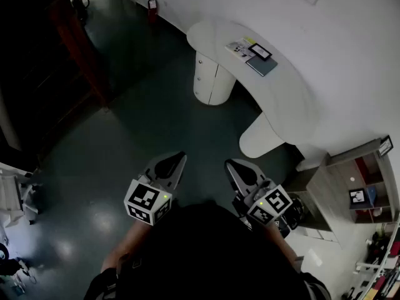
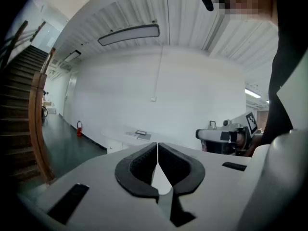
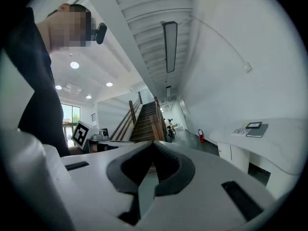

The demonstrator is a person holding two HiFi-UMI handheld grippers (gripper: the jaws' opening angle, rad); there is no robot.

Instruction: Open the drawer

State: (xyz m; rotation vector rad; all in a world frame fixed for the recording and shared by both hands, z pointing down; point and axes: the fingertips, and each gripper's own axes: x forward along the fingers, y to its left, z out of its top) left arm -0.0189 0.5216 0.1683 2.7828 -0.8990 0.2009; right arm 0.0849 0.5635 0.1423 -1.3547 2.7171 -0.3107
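Note:
No drawer front shows plainly. A white rounded pedestal cabinet (image 1: 211, 80) stands under the curved white desk (image 1: 294, 99), far ahead of both grippers. My left gripper (image 1: 180, 157) is held over the dark floor at chest height, jaws shut with nothing between them; in the left gripper view its pads (image 2: 144, 165) meet along one line. My right gripper (image 1: 229, 164) hangs beside it, also shut and empty, its fingertips (image 3: 166, 153) touching. Each gripper appears in the other's view: the right gripper (image 2: 224, 136) and the left gripper (image 3: 89, 136).
On the desk lie a tablet (image 1: 260, 51), a dark notebook (image 1: 262, 66) and papers (image 1: 240, 47). A wooden shelf unit (image 1: 350, 180) stands at the right. A staircase with a wooden rail (image 2: 36, 114) rises at the left. A red fire extinguisher (image 1: 152, 6) stands by the far wall.

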